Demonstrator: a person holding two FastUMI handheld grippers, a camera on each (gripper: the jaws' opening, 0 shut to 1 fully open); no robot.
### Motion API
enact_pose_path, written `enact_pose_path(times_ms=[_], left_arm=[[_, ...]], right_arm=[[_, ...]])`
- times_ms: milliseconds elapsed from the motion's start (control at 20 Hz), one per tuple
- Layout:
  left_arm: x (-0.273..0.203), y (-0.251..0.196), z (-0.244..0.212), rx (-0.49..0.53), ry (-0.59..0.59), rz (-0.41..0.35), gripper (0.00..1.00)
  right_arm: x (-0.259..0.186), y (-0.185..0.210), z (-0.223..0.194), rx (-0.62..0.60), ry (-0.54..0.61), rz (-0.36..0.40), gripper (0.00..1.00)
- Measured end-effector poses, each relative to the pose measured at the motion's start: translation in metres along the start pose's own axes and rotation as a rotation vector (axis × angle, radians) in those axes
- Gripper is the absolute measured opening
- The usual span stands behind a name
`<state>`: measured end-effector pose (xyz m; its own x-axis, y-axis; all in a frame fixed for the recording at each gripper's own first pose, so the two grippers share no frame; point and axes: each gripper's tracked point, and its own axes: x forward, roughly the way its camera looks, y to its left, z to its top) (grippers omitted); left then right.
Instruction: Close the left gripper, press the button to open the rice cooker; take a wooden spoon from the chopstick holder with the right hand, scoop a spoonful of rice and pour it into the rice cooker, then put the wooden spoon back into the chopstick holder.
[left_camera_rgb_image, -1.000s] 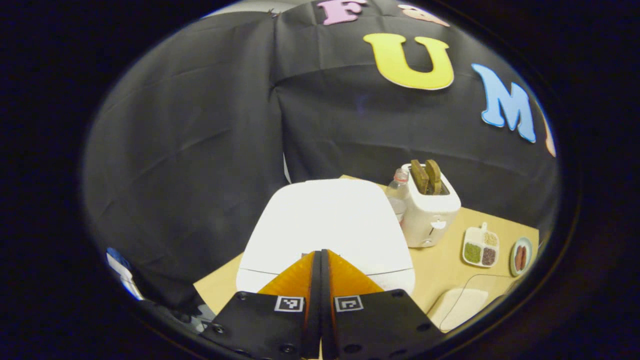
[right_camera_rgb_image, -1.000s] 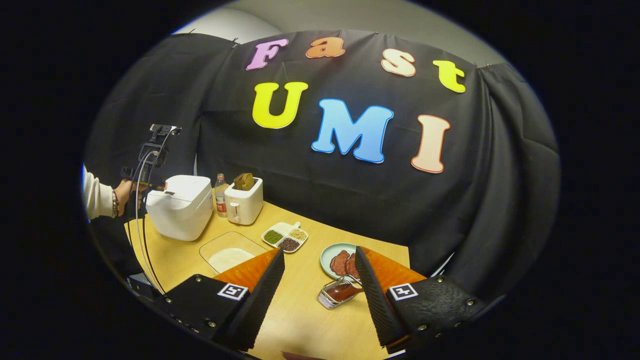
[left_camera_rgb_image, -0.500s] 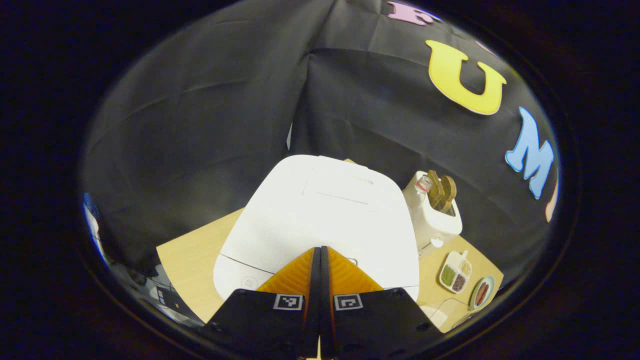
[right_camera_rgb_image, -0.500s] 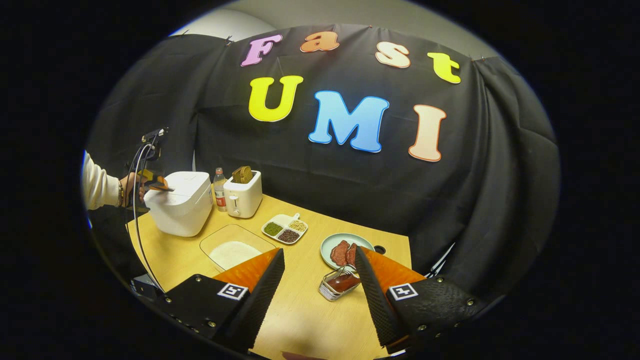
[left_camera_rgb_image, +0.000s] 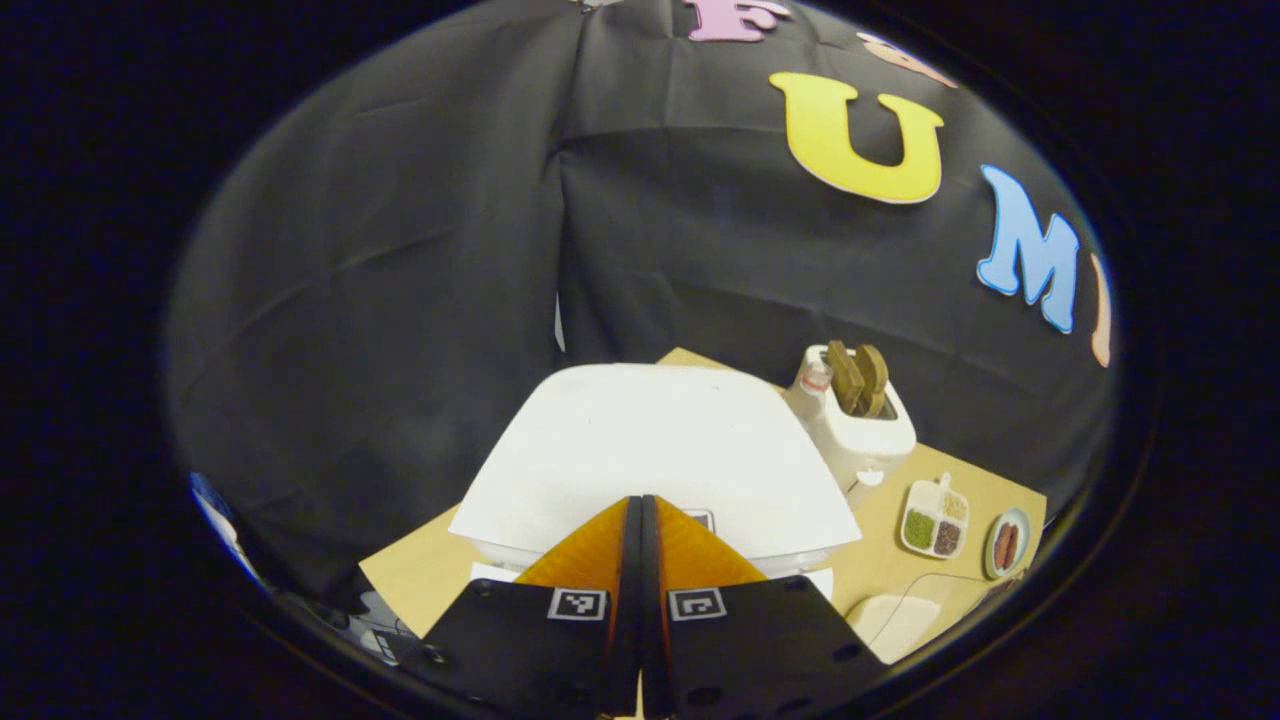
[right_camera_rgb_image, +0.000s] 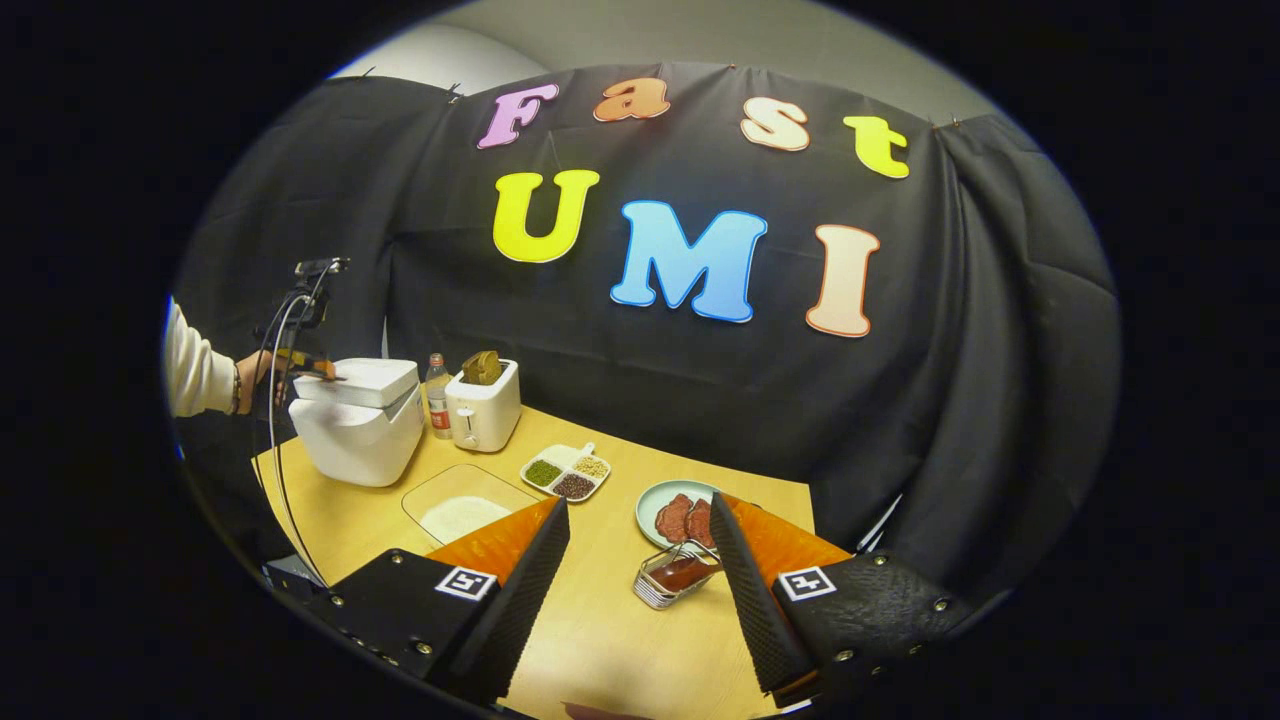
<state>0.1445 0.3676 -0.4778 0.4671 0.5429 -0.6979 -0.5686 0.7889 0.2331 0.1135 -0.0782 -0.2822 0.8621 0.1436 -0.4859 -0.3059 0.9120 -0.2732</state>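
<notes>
Standing together: one rice cooker (right_camera_rgb_image: 357, 420), one toaster (right_camera_rgb_image: 483, 404).

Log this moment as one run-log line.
left gripper: shut, at rice cooker front | lid: popped ajar | right gripper: open, empty, above table

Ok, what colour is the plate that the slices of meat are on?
Pale blue-green. The plate shows best in the right gripper view, on the table beside the divided dish.

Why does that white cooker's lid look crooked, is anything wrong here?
The rice cooker lid has popped up at the front, leaving a gap above the body. The left tongs, shut, sit at its front edge, so it seems deliberate. Nothing looks spilled.
</notes>
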Motion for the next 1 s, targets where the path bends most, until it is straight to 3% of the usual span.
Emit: enact_pose_path(times_ms=[500,650,750,800,850,950,1000], left_arm=[[-0.014,0.001,0.102,-0.133,-0.19,-0.089,0.1],[-0.022,0.004,0.131,-0.132,-0.26,-0.077,0.22],[-0.026,0.004,0.133,-0.125,-0.268,-0.083,0.23],[-0.028,0.004,0.136,-0.129,-0.272,-0.087,0.18],[-0.031,0.005,0.137,-0.135,-0.273,-0.093,0.27],[-0.041,0.004,0.133,-0.15,-0.27,-0.109,0.19],[-0.047,0.002,0.131,-0.158,-0.27,-0.123,0.28]], right_arm=[[-0.013,0.026,-0.002,-0.033,0.01,0.024,0.87],[-0.014,0.026,-0.003,-0.038,0.015,0.013,0.87],[-0.015,0.024,-0.002,-0.047,0.009,0.002,0.87],[-0.014,0.023,-0.001,-0.046,0.012,-0.003,0.87],[-0.014,0.022,-0.002,-0.041,0.015,-0.006,0.87],[-0.01,0.017,-0.002,-0.029,0.012,-0.023,0.87],[-0.005,0.01,-0.003,-0.023,0.013,-0.043,0.87]])
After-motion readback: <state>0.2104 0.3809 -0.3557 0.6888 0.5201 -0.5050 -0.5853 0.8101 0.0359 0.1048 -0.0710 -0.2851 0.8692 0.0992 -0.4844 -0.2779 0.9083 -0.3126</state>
